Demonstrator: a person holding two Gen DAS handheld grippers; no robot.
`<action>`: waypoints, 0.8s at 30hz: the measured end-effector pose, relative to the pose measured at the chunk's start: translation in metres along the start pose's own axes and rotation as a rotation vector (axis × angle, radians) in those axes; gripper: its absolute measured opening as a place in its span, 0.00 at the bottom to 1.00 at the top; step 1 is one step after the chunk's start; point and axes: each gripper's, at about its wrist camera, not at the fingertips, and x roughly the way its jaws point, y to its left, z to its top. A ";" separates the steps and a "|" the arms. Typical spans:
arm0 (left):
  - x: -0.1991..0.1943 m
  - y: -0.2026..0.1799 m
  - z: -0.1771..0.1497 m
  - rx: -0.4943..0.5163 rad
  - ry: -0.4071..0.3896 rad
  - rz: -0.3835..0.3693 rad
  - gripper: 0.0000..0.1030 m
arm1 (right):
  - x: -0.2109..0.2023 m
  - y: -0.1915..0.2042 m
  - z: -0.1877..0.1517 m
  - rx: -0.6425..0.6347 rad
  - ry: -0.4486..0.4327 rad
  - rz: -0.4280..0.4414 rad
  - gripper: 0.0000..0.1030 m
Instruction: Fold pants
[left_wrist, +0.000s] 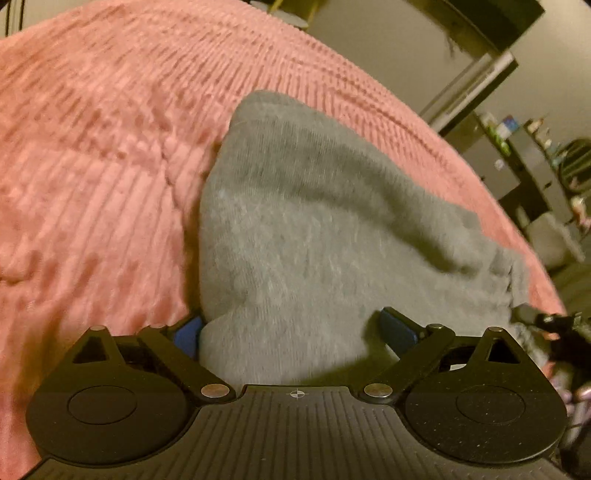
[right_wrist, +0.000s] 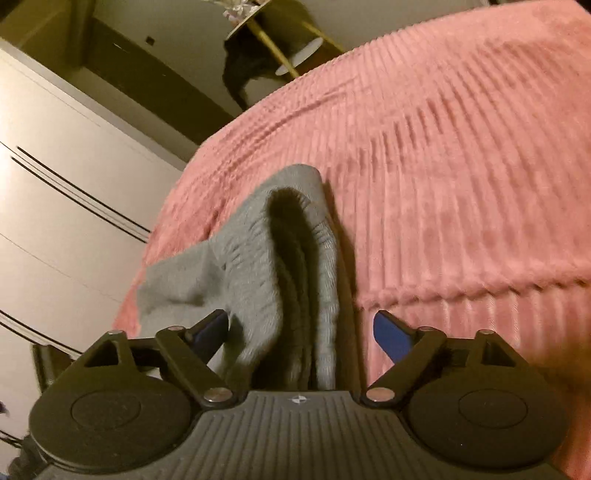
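**Spreading both grippers wide over grey pants on a pink cover**

Lying across most of both views is a pink bedspread (left_wrist: 110, 166), plush and ribbed in long parallel cords, bulging like a dome under the fisheye. On it the grey pants (left_wrist: 314, 221) are resting in a soft heap, the knit looking fleecy and slightly fuzzy, with broad rounded folds instead of sharp creases. In the left wrist view the cloth is rising to a blunt peak at the far end and trailing to a ragged edge on the right. In the right wrist view the pants (right_wrist: 258, 266) are showing a gathered, ribbed band folded over on itself, with a deep dark hollow running down its middle.

The left gripper (left_wrist: 295, 328) is standing with its jaws spread wide, the grey cloth bulging up between the blue pads; the left pad is sitting right against the fabric, the right pad is showing a shadowed gap, and nothing is being pinched. The right gripper (right_wrist: 303, 328) is likewise gaping: its left pad is just beside the band, its right pad is well clear over the pink cover, and the cloth between them is lying loose.

Beyond the bed, pale cabinet doors (right_wrist: 55, 184) with dark grooves are filling the left of the right wrist view.
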 end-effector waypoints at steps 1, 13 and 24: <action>0.002 0.001 0.004 -0.024 0.002 -0.011 0.96 | 0.006 -0.004 0.003 0.015 0.014 0.027 0.79; 0.032 -0.004 0.033 -0.012 -0.014 -0.012 0.98 | 0.052 -0.003 0.020 0.033 0.058 0.099 0.67; 0.014 0.010 0.032 -0.088 -0.046 -0.101 0.47 | 0.037 0.032 0.005 -0.088 -0.031 0.057 0.53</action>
